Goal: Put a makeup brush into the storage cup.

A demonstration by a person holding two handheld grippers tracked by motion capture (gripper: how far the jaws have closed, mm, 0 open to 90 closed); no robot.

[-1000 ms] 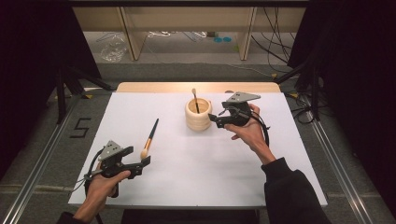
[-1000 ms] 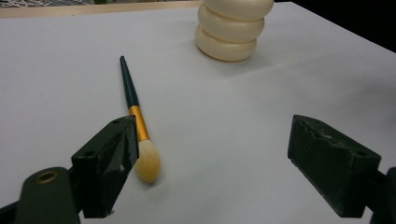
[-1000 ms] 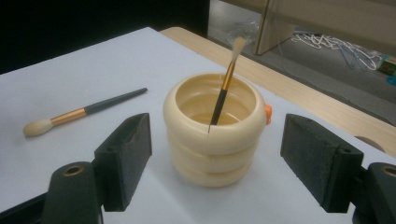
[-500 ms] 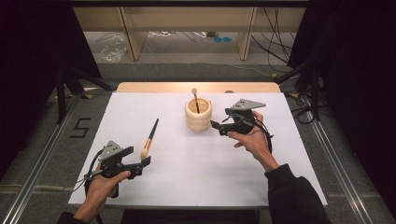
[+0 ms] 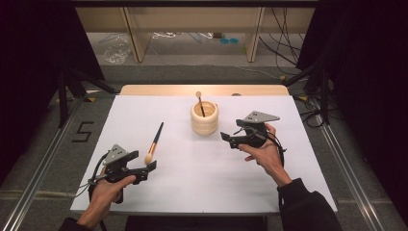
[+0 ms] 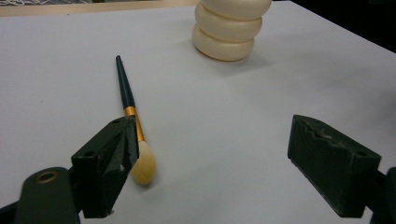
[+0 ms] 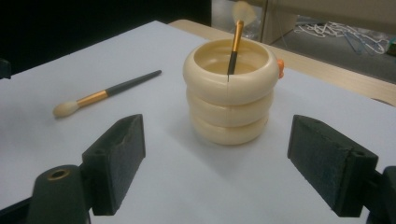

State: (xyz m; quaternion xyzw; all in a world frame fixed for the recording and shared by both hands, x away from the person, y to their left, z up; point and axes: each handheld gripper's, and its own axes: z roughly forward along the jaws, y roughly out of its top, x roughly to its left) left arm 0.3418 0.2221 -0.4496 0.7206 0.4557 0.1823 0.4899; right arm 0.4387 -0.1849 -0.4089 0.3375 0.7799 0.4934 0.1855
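Cream ringed holder (image 7: 229, 100) sits beyond the right gripper (image 7: 215, 165), jaws just widened and empty; left gripper (image 6: 210, 163) spread beside the loose brush (image 6: 133, 135).

A white sheet covers the surface (image 5: 298, 173), its pale wooden edge showing at the far side, with grey floor (image 5: 43, 154) around, black curtains on both flanks, a wooden shelf frame (image 5: 137, 33) and loose cables (image 5: 284, 29) beyond.
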